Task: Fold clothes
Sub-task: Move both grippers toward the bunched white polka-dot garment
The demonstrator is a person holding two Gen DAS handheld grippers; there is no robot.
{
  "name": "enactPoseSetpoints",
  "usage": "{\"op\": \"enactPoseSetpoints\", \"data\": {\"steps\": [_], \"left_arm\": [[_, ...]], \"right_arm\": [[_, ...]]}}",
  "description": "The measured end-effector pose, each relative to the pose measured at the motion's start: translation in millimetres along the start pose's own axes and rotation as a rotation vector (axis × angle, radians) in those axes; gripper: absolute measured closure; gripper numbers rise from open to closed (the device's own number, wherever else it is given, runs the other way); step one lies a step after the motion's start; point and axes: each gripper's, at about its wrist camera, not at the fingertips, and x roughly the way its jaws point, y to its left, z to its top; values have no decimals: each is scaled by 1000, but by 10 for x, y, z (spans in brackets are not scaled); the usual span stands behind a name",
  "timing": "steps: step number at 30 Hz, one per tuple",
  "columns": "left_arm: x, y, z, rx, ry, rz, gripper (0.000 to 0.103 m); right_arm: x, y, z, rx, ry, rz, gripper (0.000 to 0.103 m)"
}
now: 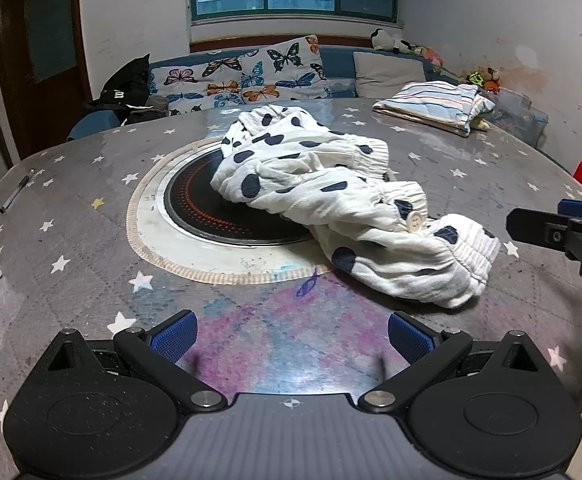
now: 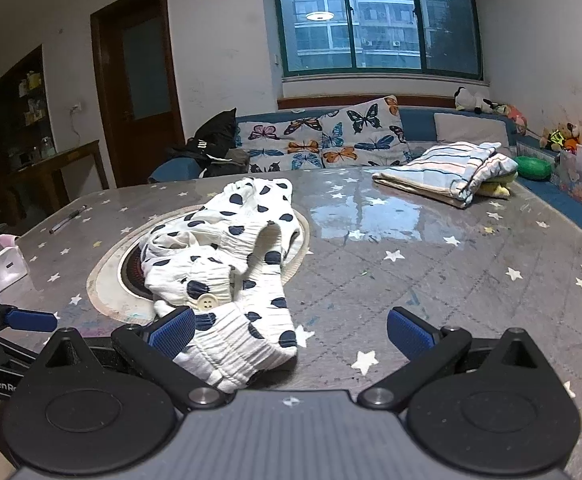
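Both claws, left claw (image 1: pixel 293 334) and right claw (image 2: pixel 291 332), spread apart, low beside spotted garment (image 1: pixel 331 196).

Even indoor light, ceiling-lamp glare on the glossy table (image 2: pixel 371 220), strong fisheye bending, dark vignetted corners.

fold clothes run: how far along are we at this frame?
Done: striped garment lies folded at the table's far corner. In hand: nothing; left gripper and right gripper are both open. Left: the spotted garment is crumpled over the round hotplate, unfolded.
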Motion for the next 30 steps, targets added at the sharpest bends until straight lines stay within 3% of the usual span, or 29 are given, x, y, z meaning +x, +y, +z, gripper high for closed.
{"op": "enactPoseSetpoints", "data": {"steps": [11, 30], "left_arm": [[-108, -141, -82, -21, -5, 22, 0], [-140, -227, -45, -9, 3, -17, 0]], "right_arm": [[-57, 40, -16, -14, 1, -10, 0], [-124, -97, -44, 31, -10, -23, 0]]}}
